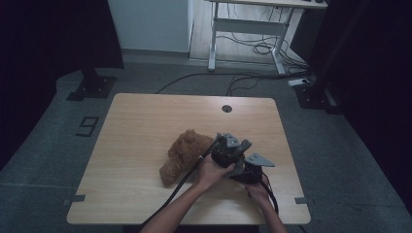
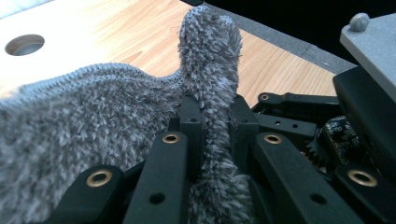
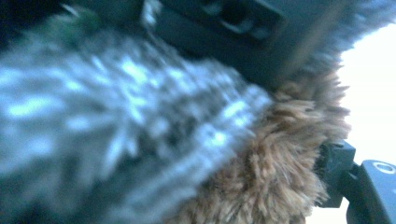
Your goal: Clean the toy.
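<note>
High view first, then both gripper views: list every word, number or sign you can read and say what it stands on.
"9": a dark taped figure on the grey floor, left of the table; it reads as a 9 from this side.
Nothing else is readable: no print on the brown plush toy, the grey fuzzy fabric or the left gripper, and the right gripper view is blurred.

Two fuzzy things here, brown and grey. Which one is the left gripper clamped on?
The grey fuzzy cloth: a fold of it is pinched between the left gripper jaws. The brown plush toy lies on the table, outside them.
</note>
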A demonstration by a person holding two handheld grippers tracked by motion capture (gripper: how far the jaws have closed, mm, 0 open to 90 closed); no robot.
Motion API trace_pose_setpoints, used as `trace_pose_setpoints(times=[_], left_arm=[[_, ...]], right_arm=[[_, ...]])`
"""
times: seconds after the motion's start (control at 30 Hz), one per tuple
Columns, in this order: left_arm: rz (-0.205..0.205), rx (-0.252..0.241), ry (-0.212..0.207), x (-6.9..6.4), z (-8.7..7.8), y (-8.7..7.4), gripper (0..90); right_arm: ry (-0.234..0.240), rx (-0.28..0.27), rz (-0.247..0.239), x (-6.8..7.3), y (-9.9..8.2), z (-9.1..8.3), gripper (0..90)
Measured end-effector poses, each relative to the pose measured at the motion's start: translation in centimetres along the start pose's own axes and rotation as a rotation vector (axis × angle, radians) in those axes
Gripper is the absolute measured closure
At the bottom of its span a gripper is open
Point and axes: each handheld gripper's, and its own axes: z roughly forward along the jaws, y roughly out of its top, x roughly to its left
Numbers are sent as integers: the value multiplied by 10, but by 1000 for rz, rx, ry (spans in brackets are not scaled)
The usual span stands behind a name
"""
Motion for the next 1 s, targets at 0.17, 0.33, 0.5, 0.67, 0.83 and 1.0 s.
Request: trace_pose_setpoints(times=[0.17, 0.33, 0.5, 0.67, 0.83, 1.0], left_arm=[[-13, -17, 104, 24, -29, -12, 795], [-49, -76, 149, 50, -66, -32, 795], [-114, -122, 189, 76, -99, -46, 795], [-188, -137, 227, 99, -120, -65, 792], [-289, -86, 216, 121, -129, -92, 786], [-347, -11, 145, 128, -115, -116, 781]], right_arm=[[-15, 7, 7, 0, 0, -1, 273], [-19, 7, -1, 2, 0, 0, 273], [-14, 7, 10, 1, 0, 0, 271], [-6, 9, 30, 0, 0, 0, 248], [-4, 30, 49, -3, 1, -2, 205], [6, 72, 94, -6, 0, -3, 133]])
